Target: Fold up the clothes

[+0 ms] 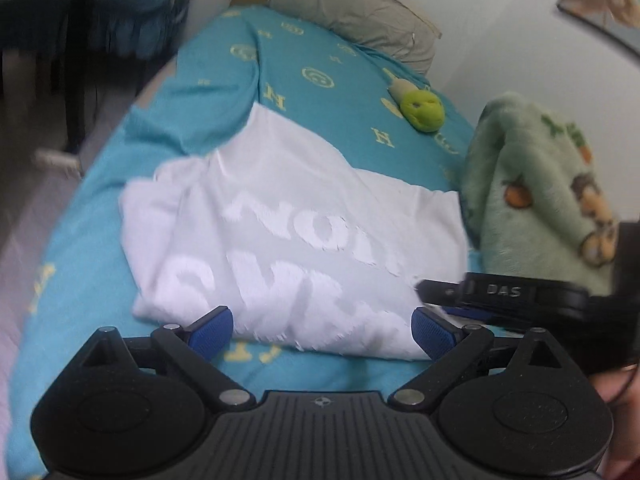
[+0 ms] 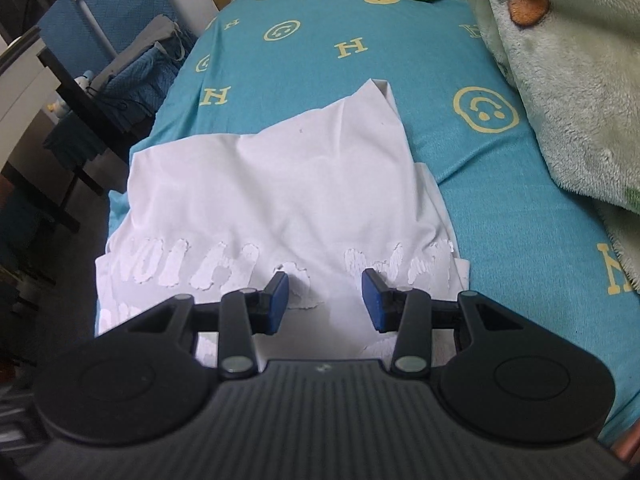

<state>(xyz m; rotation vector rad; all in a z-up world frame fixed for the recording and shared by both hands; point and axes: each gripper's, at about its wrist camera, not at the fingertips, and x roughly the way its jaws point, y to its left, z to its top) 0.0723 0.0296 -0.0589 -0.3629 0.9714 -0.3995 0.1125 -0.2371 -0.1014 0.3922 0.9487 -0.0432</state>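
Because the white T-shirt (image 2: 276, 200) lies partly folded on the turquoise bed sheet (image 2: 320, 40), with one corner turned in toward the middle and its printed lettering facing up, both grippers hang just above its near edge, placed, it seems, to take hold for another fold. The left gripper (image 1: 322, 330) has its jaws wide apart with nothing between them, over the near hem. The right gripper (image 2: 325, 300) has its jaws apart too, empty, over the lettering.

A green blanket (image 1: 540, 192) is bunched against the wall beside the shirt, and a small green plush toy (image 1: 423, 111) lies further up the bed, near a grey pillow (image 1: 352, 12).

The left view is smeared, so the lettering cannot be read, and whether the pads touch the cloth is probably not decidable. The shirt's sleeves are hidden under the folds.
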